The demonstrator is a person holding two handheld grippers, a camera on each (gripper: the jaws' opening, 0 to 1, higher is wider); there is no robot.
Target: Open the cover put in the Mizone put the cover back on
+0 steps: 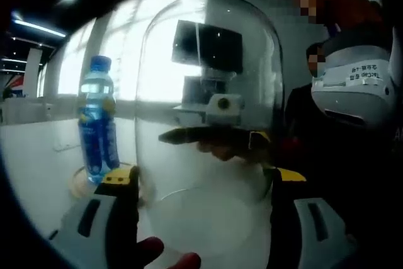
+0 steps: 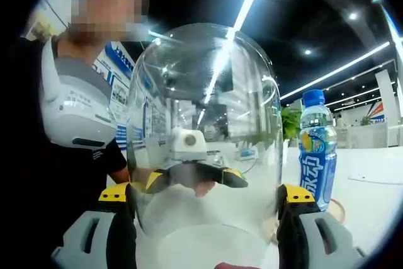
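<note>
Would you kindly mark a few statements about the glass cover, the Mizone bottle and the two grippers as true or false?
1. The clear dome cover sits between the jaws of both grippers. True: the left gripper and the right gripper each have a jaw on either side of it.
2. The Mizone bottle is inside the cover. False: it stands outside, beside the cover.
3. The bottle has a blue cap. True.
4. The bottle lies on its side. False: it stands upright on a round base.
5. The cover is opaque. False: it is see-through; in the left gripper view the opposite gripper shows through it.
</note>
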